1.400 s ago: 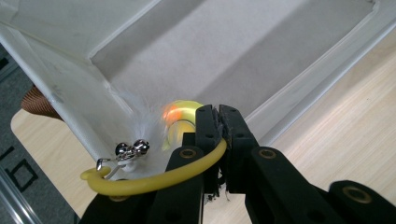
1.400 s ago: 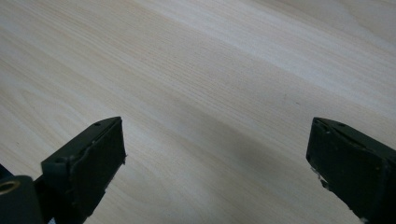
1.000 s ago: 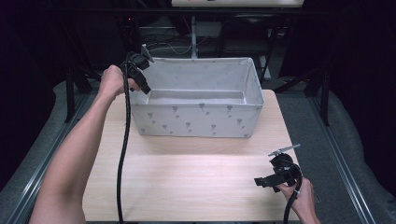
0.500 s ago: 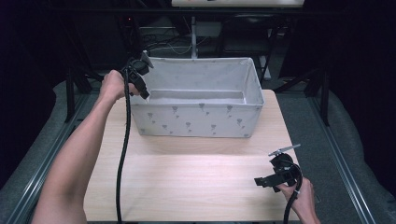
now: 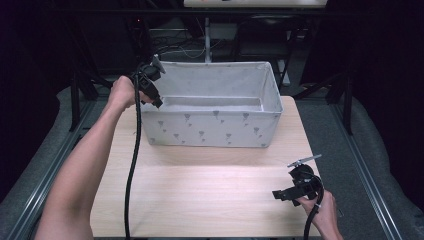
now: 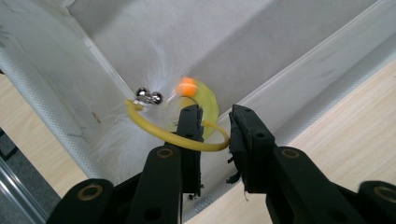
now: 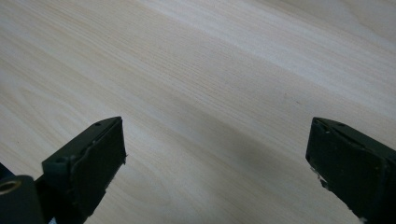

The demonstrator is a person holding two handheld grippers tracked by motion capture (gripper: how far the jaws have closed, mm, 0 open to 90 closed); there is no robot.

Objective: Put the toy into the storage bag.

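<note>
A pale wooden table (image 5: pixel 200 200) takes up the middle of the high view, with dark floor and grey rails on its left and right sides. On the table's far half stands a grey fabric bin (image 5: pixel 215 127), patterned with small marks, which spans most of the width; a strip of bare wood is left at each end, and the whole near half lies open. The left gripper (image 5: pixel 150 85) is held at the bin's far left corner, above its rim, with the person's forearm reaching up along the table's left side and the black cable trailing down beside it. In the left gripper view, a feathered toy (image 6: pixel 187 112) sits just past the jaw tips, in the inside corner of the bin: a yellow loop, a yellow body with an orange spot, two small silver bells and white fluff. The jaws have just been opening and stand a little apart; the yellow loop crosses the gap between them, and the pads no longer press on it, though whether it is touching the left pad cannot be told. The right gripper (image 5: pixel 292 190) rests near the table's near right corner, well apart from the bin, its jaws spread wide over bare wood with nothing between them.
</note>
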